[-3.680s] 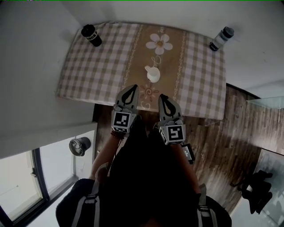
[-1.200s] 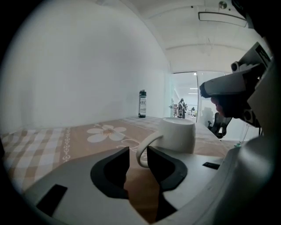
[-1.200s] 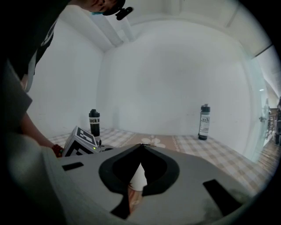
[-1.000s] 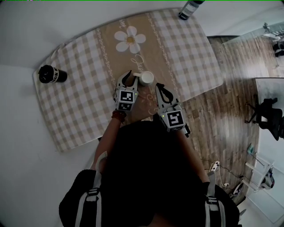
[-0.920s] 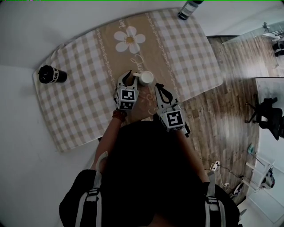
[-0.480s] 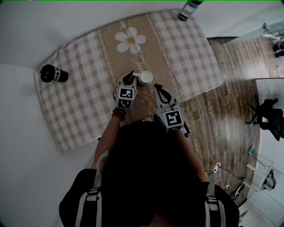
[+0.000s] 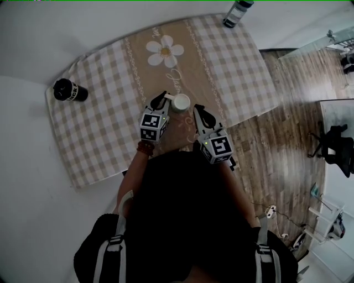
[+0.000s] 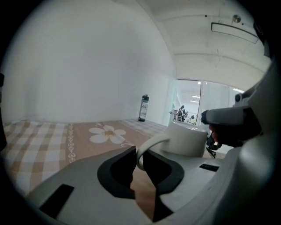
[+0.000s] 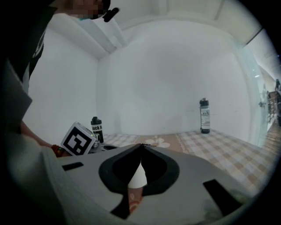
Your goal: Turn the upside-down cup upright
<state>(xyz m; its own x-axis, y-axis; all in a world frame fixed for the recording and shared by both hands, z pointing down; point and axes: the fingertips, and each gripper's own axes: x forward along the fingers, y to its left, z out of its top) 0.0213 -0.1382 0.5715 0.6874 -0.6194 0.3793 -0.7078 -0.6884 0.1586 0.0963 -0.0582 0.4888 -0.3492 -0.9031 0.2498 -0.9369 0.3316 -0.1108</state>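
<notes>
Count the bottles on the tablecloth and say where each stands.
2. A black bottle stands at the left corner of the cloth; a grey bottle stands at its far right corner. The person's body hides the near edge, so another could be hidden there.

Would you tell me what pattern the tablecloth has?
Tablecloth: beige-and-white checks, tan middle strip with a white daisy; best in the head view.

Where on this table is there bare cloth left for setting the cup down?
Free: the checked cloth between the black bottle and the daisy print; also the checked stretch right of the daisy, this side of the grey bottle. Crowded: the near edge around the cup.
</notes>
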